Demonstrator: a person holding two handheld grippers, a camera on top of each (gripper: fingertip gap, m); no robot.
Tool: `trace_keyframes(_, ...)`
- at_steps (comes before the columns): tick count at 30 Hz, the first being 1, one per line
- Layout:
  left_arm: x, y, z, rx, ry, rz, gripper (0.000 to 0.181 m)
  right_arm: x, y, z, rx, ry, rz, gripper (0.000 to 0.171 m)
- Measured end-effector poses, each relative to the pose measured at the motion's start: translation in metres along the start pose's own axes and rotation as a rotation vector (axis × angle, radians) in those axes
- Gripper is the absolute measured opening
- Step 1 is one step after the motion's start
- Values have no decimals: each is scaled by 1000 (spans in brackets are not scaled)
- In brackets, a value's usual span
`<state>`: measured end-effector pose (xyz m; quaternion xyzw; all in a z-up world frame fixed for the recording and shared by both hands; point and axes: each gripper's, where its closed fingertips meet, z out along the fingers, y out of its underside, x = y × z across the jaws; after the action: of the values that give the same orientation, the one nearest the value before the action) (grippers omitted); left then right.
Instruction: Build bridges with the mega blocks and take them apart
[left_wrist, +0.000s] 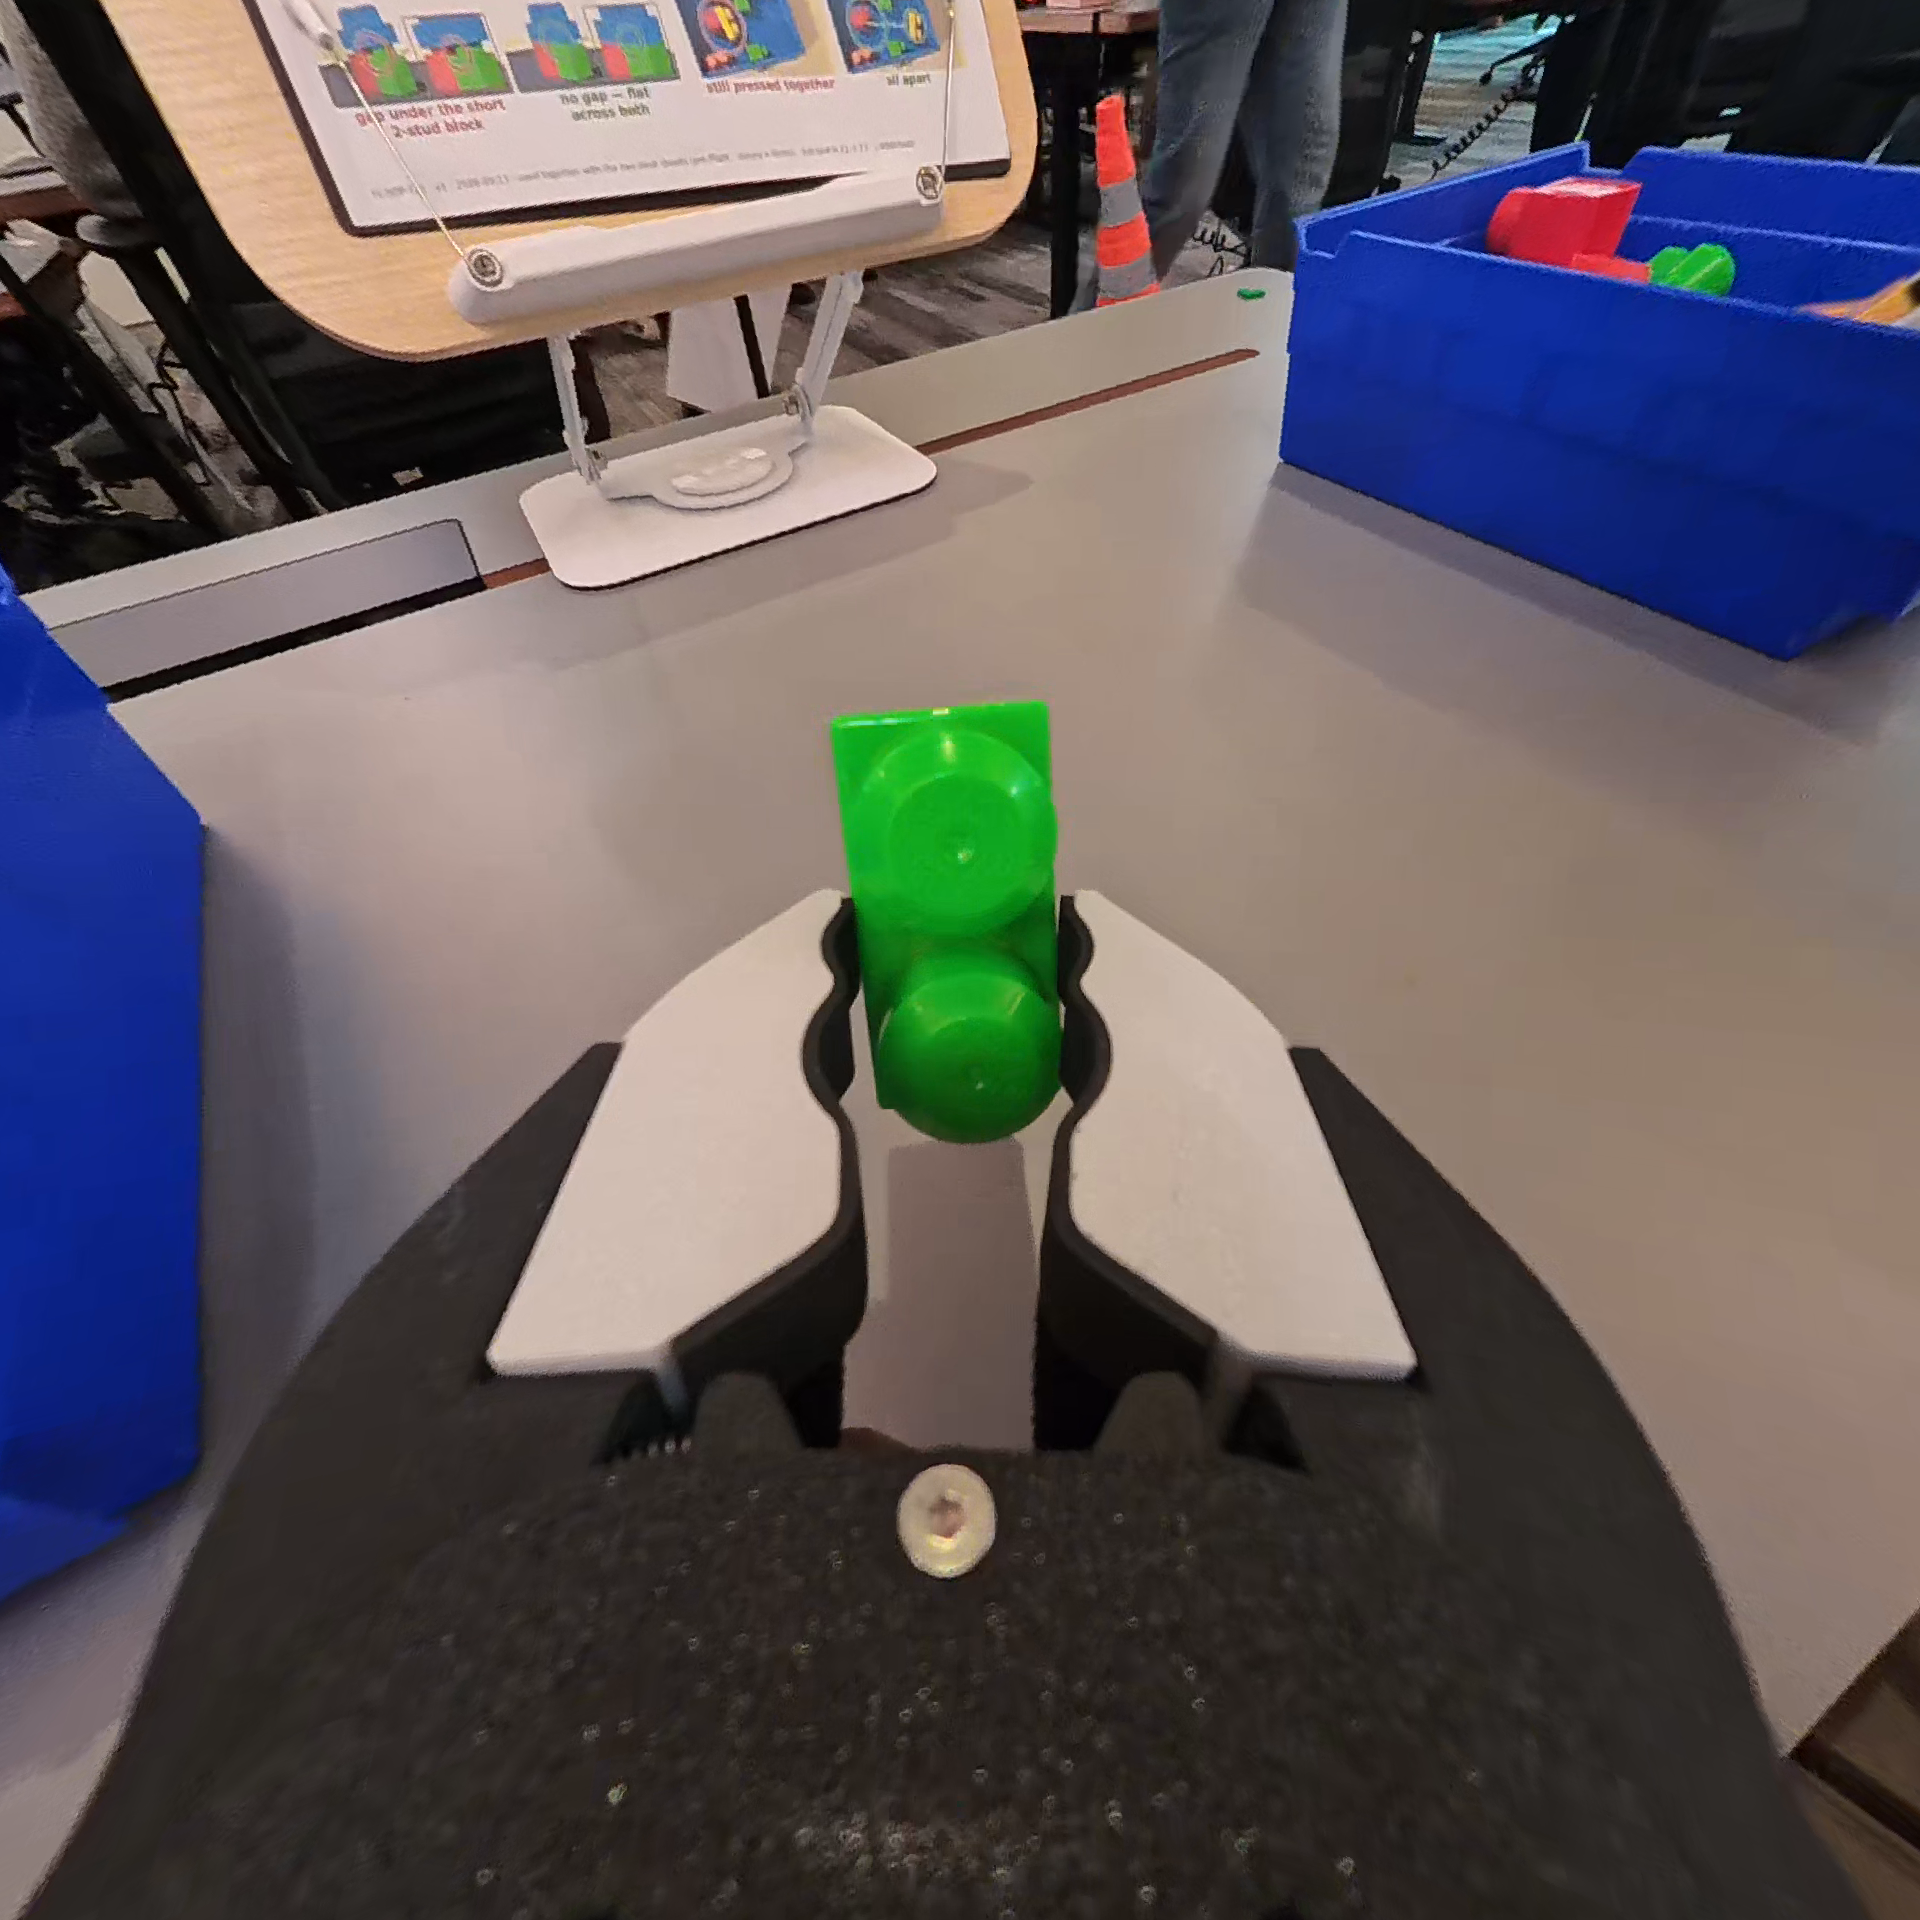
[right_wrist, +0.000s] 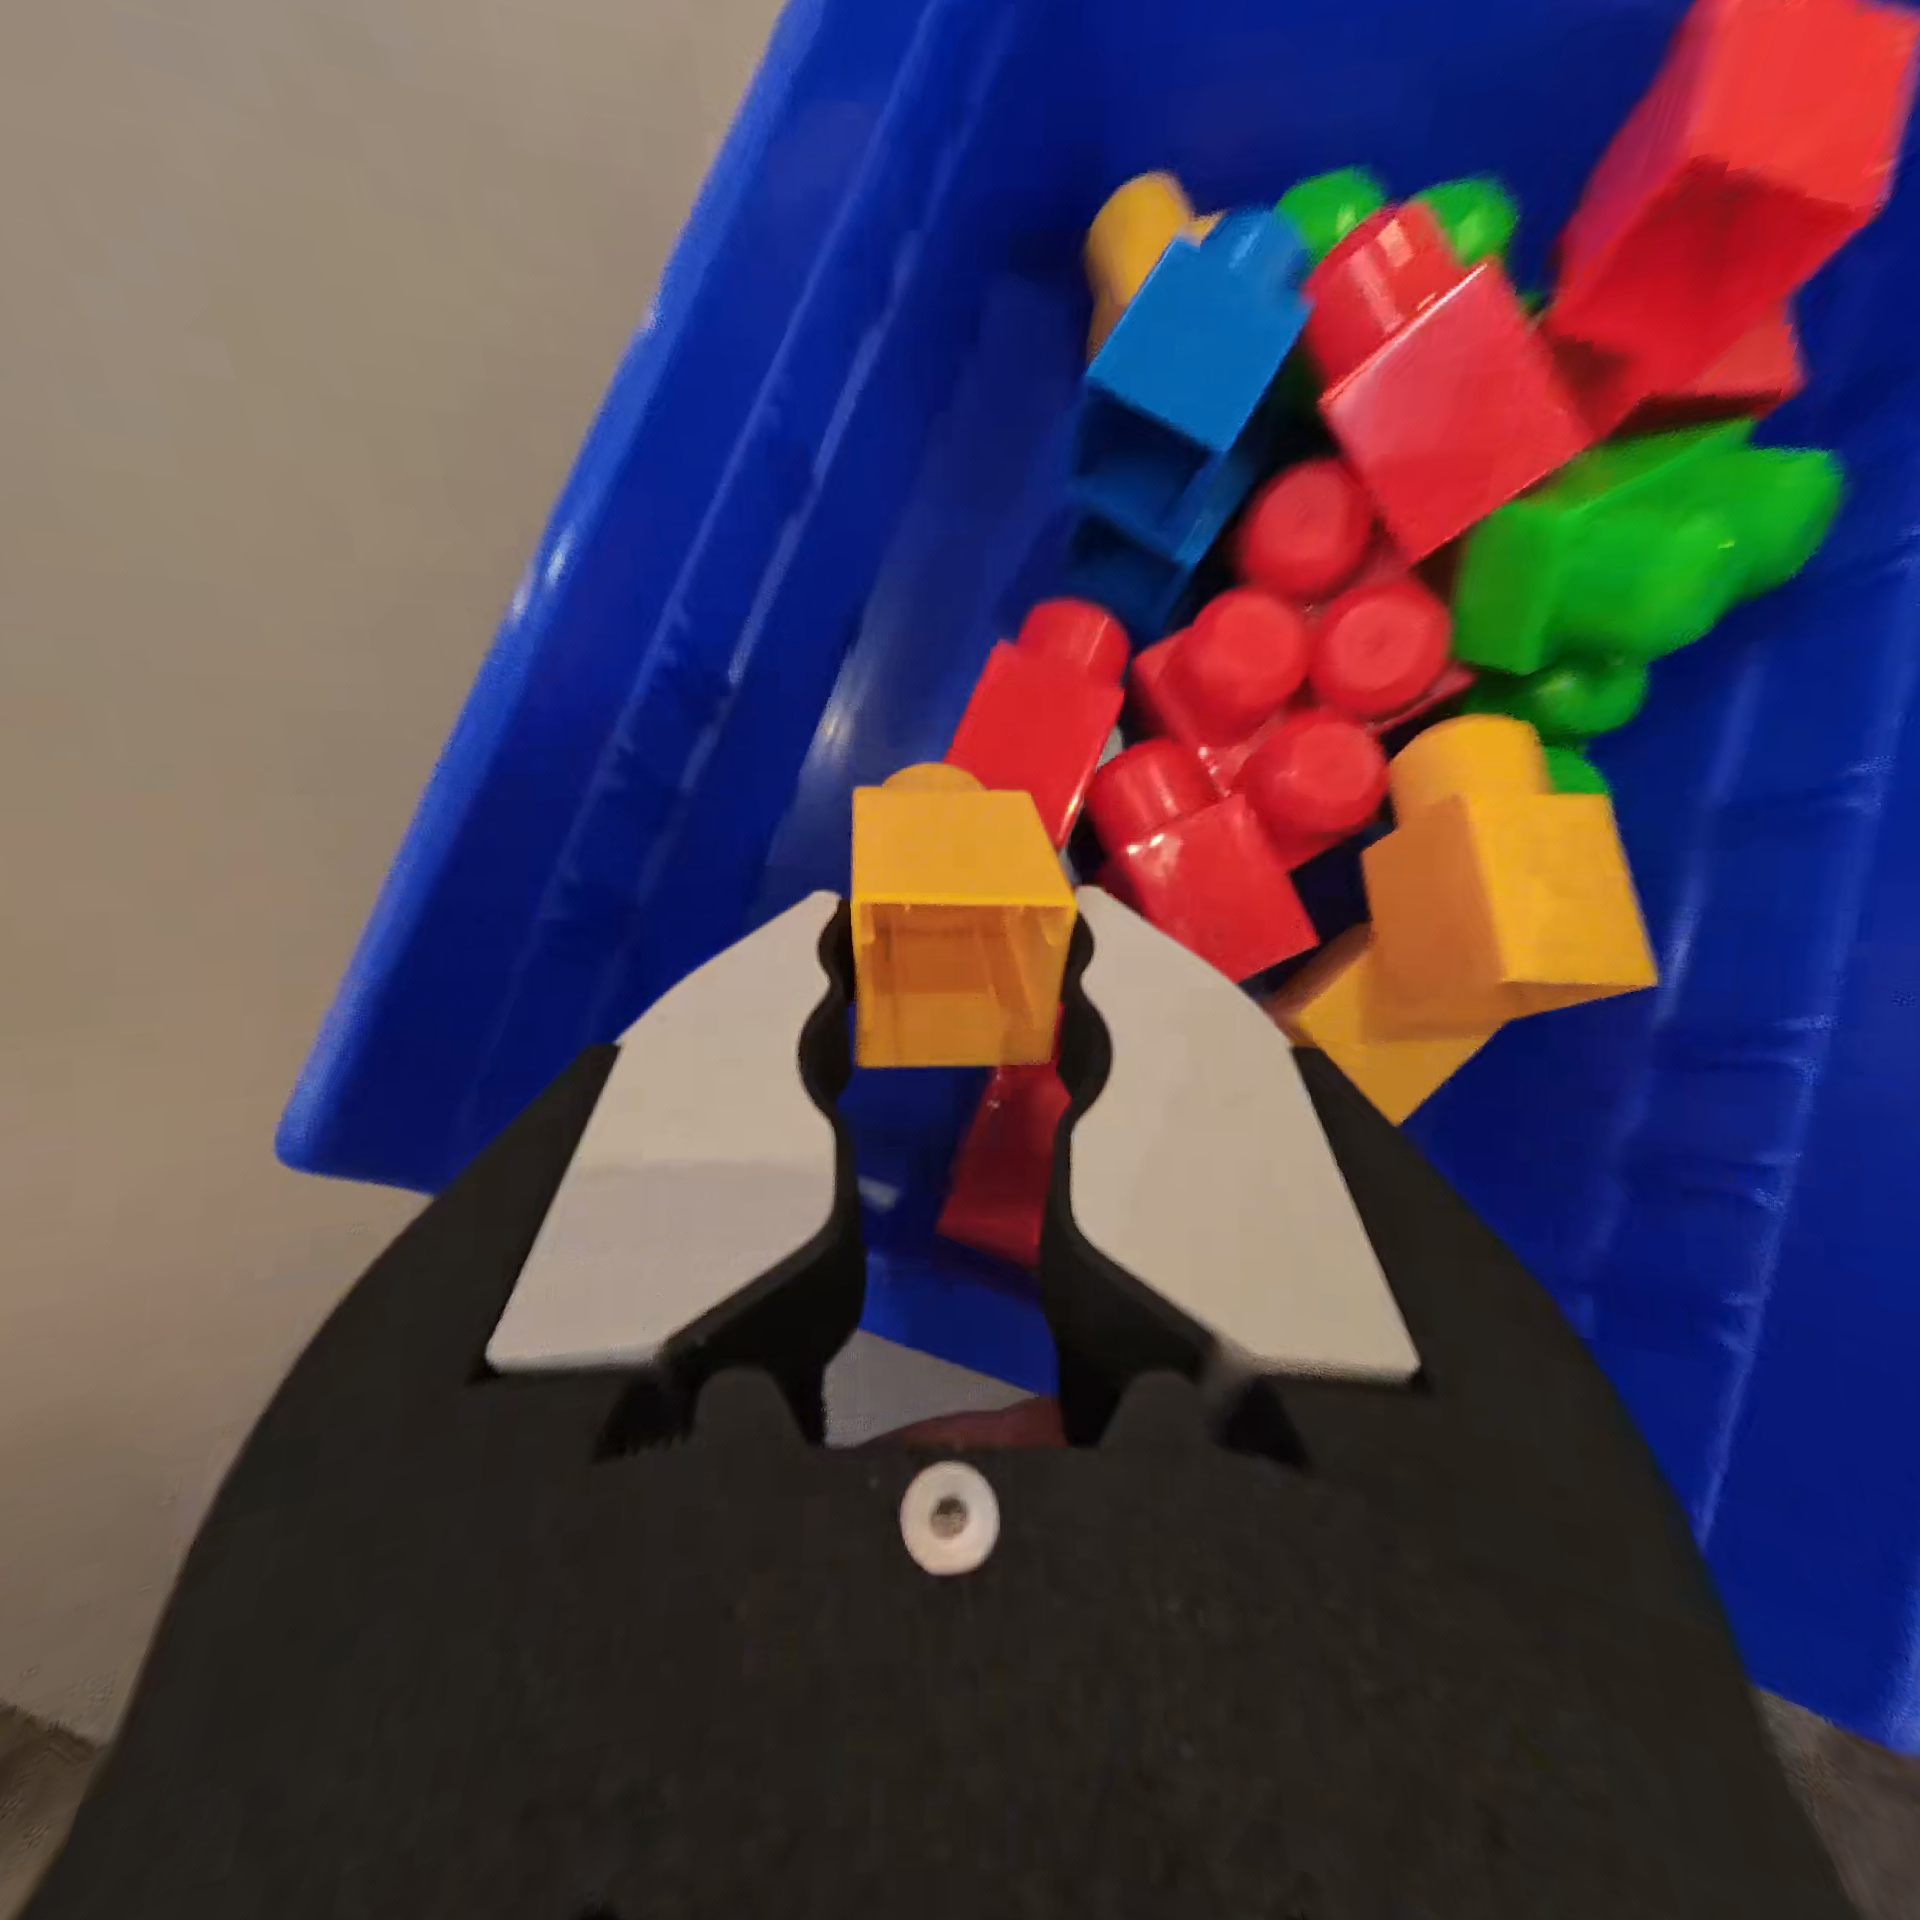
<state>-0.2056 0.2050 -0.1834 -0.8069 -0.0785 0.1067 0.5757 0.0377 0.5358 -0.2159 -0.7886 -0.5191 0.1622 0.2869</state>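
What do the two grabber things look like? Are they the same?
Yes, they match. The left gripper and right gripper each have a rough black rounded body, one silver screw in the middle, and two light grey fingers with wavy black pads inside. No cables or sleeves show.

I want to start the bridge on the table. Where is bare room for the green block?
Free: the grey table ahead of the green block, between the stand's white base and the blue bin. Crowded: the bin's block pile.

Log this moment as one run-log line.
left gripper: holds green block | right gripper: holds yellow block over blue bin
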Motion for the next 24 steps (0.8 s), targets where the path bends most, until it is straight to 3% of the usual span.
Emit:
trace_keyframes(9,5,2,1,-4,16,4,36,0,12,12,-120,85,-48,39)
trace_keyframes(12,4,2,1,-9,18,1,36,-1,13,10,-134,83,-43,56)
trace_keyframes(15,3,2,0,-10,20,0,36,-1,7,1,-107,109,-61,52)
trace_keyframes(19,0,-2,-2,-4,11,7,36,-9,-38,-51,127,216,-96,53)
trace_keyframes(24,-11,-8,-4,14,-31,1,36,-75,-89,-122,581,281,-98,61)
